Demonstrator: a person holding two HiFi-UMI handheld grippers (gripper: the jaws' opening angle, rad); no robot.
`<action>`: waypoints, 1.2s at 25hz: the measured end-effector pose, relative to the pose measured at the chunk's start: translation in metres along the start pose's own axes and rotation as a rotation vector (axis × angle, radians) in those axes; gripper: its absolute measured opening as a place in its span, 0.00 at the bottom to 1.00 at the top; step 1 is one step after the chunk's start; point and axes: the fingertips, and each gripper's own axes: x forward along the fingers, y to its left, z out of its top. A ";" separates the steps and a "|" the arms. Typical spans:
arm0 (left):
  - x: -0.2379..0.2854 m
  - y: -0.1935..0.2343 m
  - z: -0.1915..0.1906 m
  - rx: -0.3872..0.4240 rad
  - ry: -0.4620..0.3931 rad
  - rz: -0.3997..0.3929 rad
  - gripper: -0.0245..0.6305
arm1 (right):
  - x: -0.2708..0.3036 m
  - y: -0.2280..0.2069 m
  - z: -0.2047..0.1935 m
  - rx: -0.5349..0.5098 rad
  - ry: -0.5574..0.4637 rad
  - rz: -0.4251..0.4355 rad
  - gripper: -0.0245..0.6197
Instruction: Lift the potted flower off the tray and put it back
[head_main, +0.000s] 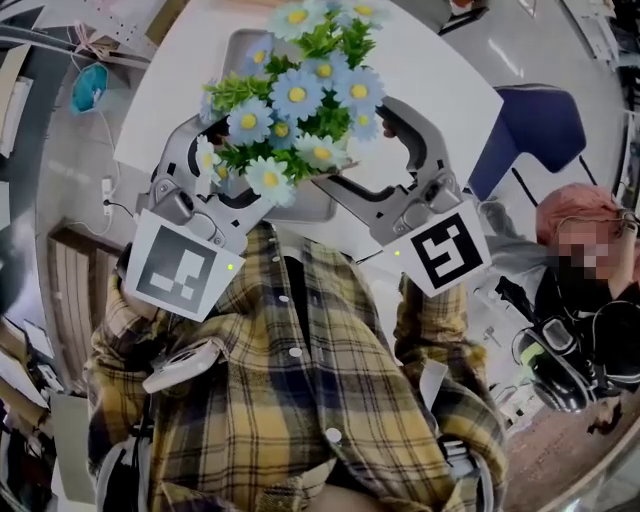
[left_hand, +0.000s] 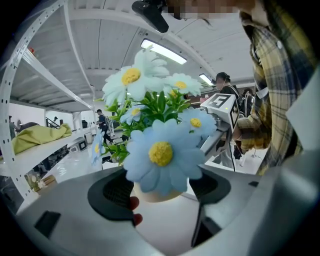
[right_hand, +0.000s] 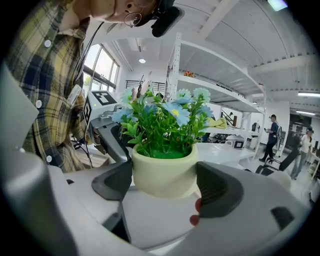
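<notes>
The potted flower (head_main: 300, 100), light-blue daisies with green leaves in a cream pot (right_hand: 162, 172), hangs in the air well above the grey tray (head_main: 240, 45) on the white table (head_main: 440, 70). My left gripper (head_main: 230, 160) and right gripper (head_main: 355, 145) close on the pot from opposite sides. In the right gripper view the right gripper (right_hand: 165, 185) has both dark pads (right_hand: 220, 190) against the pot wall. In the left gripper view a big daisy (left_hand: 162, 152) covers most of the pot (left_hand: 150, 194), which sits between the jaws of the left gripper (left_hand: 160, 192).
A blue chair (head_main: 535, 125) stands right of the table. A person in a pink cap (head_main: 580, 225) sits at the right edge. A teal object (head_main: 88, 88) lies on the floor at the left. White shelving (right_hand: 220, 60) fills the background.
</notes>
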 end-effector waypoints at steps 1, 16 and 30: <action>-0.002 -0.003 -0.008 0.012 0.025 -0.008 0.55 | 0.001 0.000 -0.001 0.006 0.000 0.005 0.62; 0.002 0.000 -0.001 -0.070 0.053 0.028 0.55 | 0.004 0.003 -0.012 0.045 0.026 0.070 0.62; 0.005 0.000 0.007 -0.107 0.049 0.023 0.55 | 0.001 0.004 -0.015 0.054 0.075 0.086 0.62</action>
